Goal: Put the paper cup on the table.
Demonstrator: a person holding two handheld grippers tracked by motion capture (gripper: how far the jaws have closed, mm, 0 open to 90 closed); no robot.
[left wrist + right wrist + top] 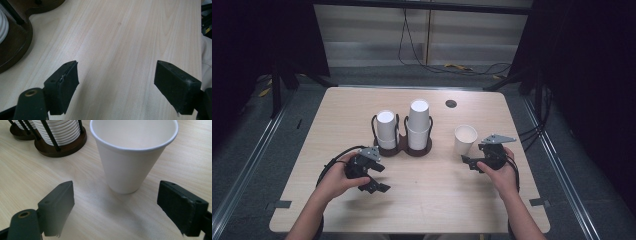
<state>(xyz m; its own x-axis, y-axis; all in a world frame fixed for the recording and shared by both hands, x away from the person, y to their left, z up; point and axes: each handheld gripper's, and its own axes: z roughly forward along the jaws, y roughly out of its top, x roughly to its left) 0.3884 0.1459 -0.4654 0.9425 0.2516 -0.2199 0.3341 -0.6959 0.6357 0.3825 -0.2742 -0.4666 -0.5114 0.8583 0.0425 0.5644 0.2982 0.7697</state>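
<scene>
A single white cup (465, 140) stands upright, mouth up, right of centre on the wooden table (432, 200). My right gripper (473, 153) sits just in front of it, open. In the right gripper view the cup (132, 155) stands a little beyond the open right gripper (116, 207), not touched by either jaw. Two stacks of upside-down white cups (386, 129) (418, 125) stand in a dark wooden holder (404, 148) with black wire posts. My left gripper (382, 178) lies near the holder, open over bare wood, and the left gripper (116, 80) holds nothing.
A dark round grommet (451, 103) is set in the table near its far edge. The holder's base (12, 45) fills the upper left of the left gripper view. The cup stack (60, 130) stands up left in the right gripper view. Cables (452, 67) lie on the floor behind.
</scene>
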